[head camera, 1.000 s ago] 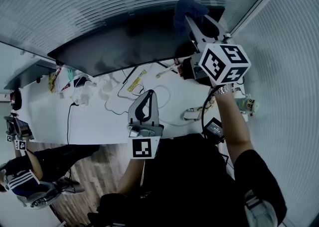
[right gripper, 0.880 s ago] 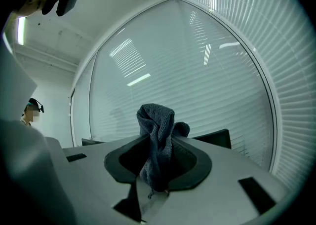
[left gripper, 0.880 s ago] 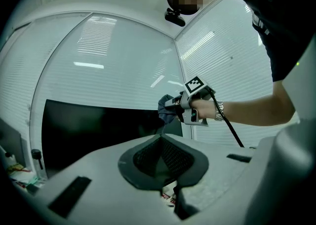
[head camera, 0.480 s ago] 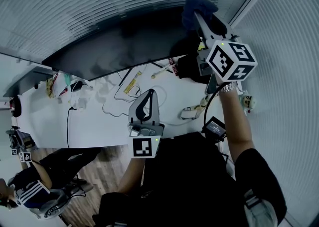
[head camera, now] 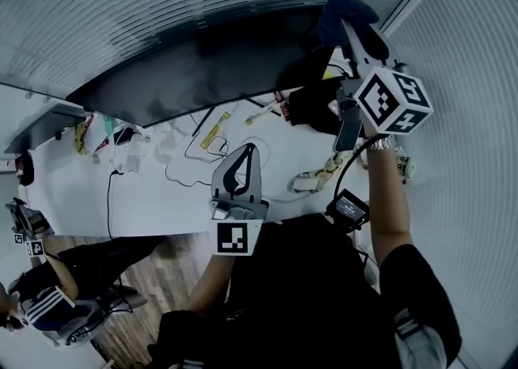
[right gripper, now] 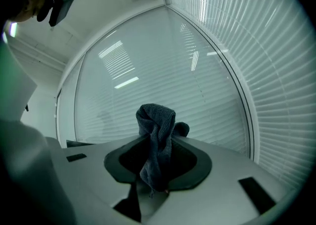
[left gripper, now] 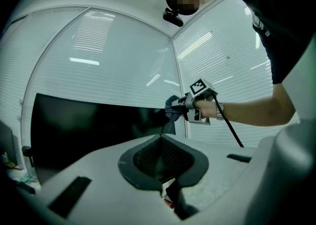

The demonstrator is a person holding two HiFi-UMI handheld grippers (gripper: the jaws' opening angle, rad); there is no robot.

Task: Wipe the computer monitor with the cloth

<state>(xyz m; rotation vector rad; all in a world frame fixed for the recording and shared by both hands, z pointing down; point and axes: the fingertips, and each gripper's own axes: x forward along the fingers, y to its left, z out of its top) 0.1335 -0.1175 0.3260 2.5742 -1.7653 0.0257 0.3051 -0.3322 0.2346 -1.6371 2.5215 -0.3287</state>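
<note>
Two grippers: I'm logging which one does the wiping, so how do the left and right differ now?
The right gripper has its jaws shut on the dark blue-grey cloth; the left gripper has its jaws together on nothing. The right gripper is raised at the right end of the wide black monitor; the left gripper is held low over the white desk, near the person's body. Both have closed jaws.

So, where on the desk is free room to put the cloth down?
The front strip of the desk, between the black cable and the left gripper, is bare. Below the monitor and at the right end it is crowded.
</note>
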